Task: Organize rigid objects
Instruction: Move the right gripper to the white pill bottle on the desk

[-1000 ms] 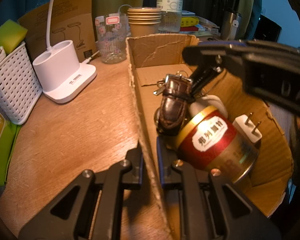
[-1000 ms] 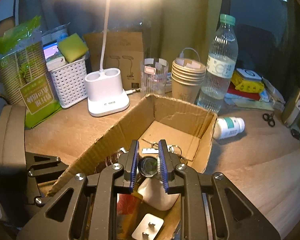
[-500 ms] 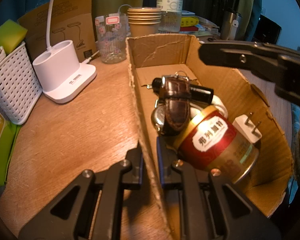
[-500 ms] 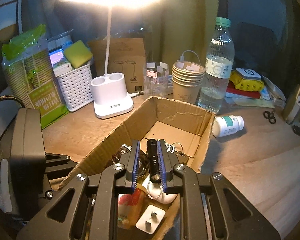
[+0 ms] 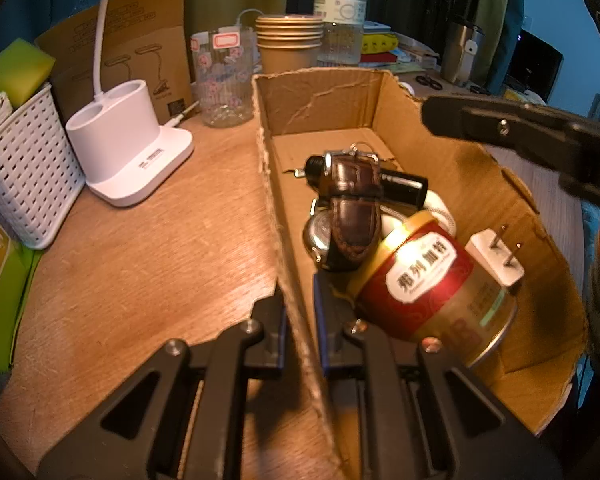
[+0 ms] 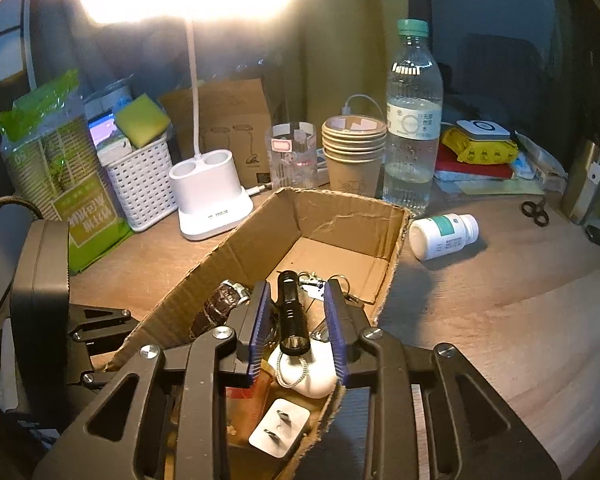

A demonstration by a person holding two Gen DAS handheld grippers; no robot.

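Observation:
An open cardboard box holds a black flashlight, a brown leather watch, a red and gold tin, a white plug adapter, keys and a white corded item. My left gripper is shut on the box's left wall. My right gripper is open above the box, fingers either side of the flashlight, which lies loose. A white pill bottle lies on the table to the right of the box.
Behind the box stand a white lamp base, a glass, stacked paper cups and a water bottle. A white basket and green packs stand at left. Scissors lie at far right.
My right gripper has opened and let go of the flashlight, which now lies in the box. The gripper has risen and drawn back. The left gripper has not moved.

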